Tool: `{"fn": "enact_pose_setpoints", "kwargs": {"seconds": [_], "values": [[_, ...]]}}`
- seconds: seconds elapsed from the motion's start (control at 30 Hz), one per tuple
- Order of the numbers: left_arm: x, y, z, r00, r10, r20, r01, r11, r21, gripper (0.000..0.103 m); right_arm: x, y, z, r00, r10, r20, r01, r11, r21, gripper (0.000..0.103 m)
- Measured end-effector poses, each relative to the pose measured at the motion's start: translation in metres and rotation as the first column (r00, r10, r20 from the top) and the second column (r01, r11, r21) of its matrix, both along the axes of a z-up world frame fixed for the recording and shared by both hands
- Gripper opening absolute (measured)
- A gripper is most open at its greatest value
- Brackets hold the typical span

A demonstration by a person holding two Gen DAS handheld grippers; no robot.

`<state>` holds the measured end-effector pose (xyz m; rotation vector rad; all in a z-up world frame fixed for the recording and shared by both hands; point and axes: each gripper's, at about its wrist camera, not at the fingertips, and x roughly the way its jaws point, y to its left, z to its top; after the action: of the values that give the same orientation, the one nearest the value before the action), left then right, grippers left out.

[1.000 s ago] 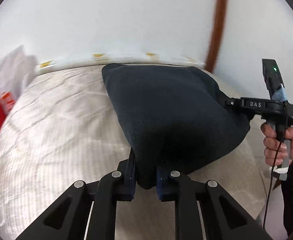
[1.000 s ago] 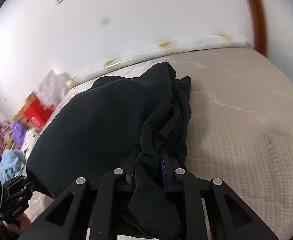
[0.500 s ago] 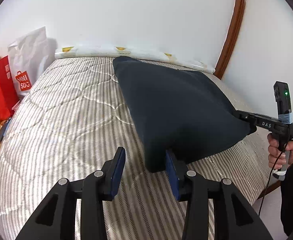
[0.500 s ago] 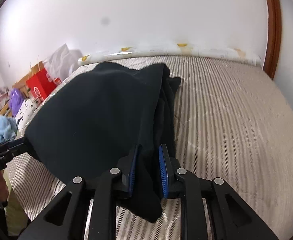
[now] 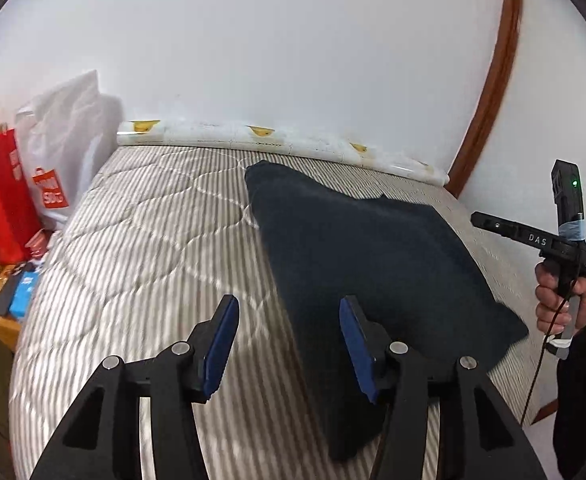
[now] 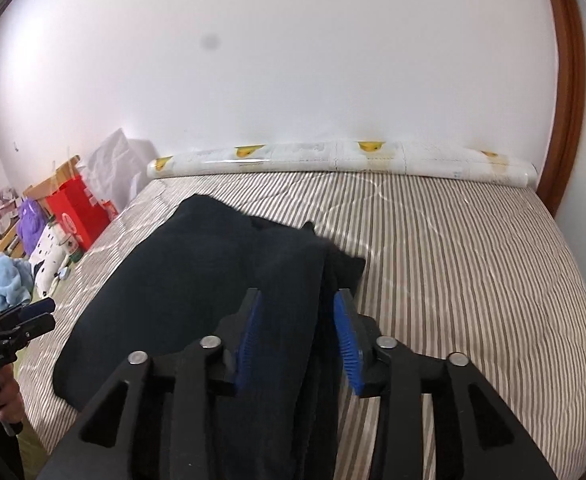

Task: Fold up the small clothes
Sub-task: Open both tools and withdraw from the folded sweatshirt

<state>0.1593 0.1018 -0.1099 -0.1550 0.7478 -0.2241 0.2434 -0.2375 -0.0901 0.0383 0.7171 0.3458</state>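
Opening, both tongs (image 5: 289, 340) (image 6: 299, 336) release the dark garment (image 5: 373, 264) onto the mattress (image 5: 141, 240).

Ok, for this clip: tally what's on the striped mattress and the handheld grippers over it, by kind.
Dark navy fabric garment, lying on the striped quilted mattress: 1
Long white printed roll with yellow marks, along the wall edge: 1
Black two-finger grippers with blue pads, jaws opening: 2 (left gripper, right gripper)
Total: 4

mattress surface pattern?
Brown and off-white stripes with curved quilting lines on the mattress; clearest in the right wrist view.
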Motion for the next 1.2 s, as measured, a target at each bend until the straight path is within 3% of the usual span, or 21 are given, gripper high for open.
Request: {"fn": "enact_pose_setpoints", "kwargs": {"seconds": [0.1, 0.23, 0.27, 0.3, 0.4, 0.57, 0.73, 0.93, 1.03, 1.1, 1.2], "values": [[0.03, -0.007, -0.008, 0.999, -0.025, -0.023, 0.024, 0.999, -0.037, 0.05, 0.036, 0.005, -0.012, 0.999, -0.014, -0.045, 0.015, 1.0, 0.019, 0.042], [0.054, -0.029, -0.018, 0.994, -0.093, -0.052, 0.091, 0.995, -0.047, 0.05, 0.079, 0.018, -0.039, 0.985, 0.033, -0.169, -0.023, 0.998, 0.061, 0.042], [0.054, -0.035, -0.021, 0.993, -0.105, -0.055, 0.102, 0.994, -0.039, 0.051, 0.086, 0.022, -0.045, 0.982, 0.036, -0.188, -0.027, 0.998, 0.052, 0.031], [0.055, -0.039, -0.023, 0.992, -0.11, -0.058, 0.108, 0.994, -0.03, 0.055, 0.089, 0.025, -0.047, 0.981, 0.047, -0.19, -0.038, 0.998, 0.048, 0.01], [0.057, -0.047, -0.027, 0.991, -0.114, -0.071, 0.115, 0.993, 0.008, 0.056, 0.083, 0.02, -0.034, 0.998, 0.025, -0.054, -0.023, 0.999, 0.031, 0.01], [0.046, -0.052, -0.026, 0.989, -0.119, -0.083, 0.122, 0.992, 0.032, 0.058, 0.094, 0.025, -0.06, 0.987, -0.001, -0.159, -0.011, 0.997, -0.071, 0.014], [0.023, -0.049, -0.025, 0.989, -0.109, -0.103, 0.113, 0.993, 0.032, 0.06, 0.047, 0.005, -0.033, 0.994, -0.057, -0.095, 0.055, 0.998, -0.026, 0.021], [-0.015, -0.052, -0.007, 0.992, -0.1, -0.079, 0.103, 0.994, 0.024, 0.06, -0.021, -0.017, -0.009, 0.995, -0.09, -0.048, 0.088, 0.995, -0.053, 0.022], [-0.028, -0.056, 0.009, 0.996, -0.038, -0.085, 0.042, 0.998, 0.049, 0.062, -0.05, -0.03, 0.003, 0.989, -0.143, -0.049, 0.14, 0.989, -0.048, 0.04], [-0.037, -0.057, 0.021, 0.997, -0.021, -0.081, 0.024, 0.999, 0.038, 0.065, -0.072, -0.035, 0.011, 0.984, -0.174, -0.029, 0.172, 0.983, -0.059, 0.043], [-0.059, -0.066, 0.044, 0.999, 0.013, -0.044, -0.009, 0.996, 0.083, 0.076, -0.104, -0.04, 0.025, 0.978, -0.208, -0.011, 0.206, 0.975, -0.08, 0.049]]}}
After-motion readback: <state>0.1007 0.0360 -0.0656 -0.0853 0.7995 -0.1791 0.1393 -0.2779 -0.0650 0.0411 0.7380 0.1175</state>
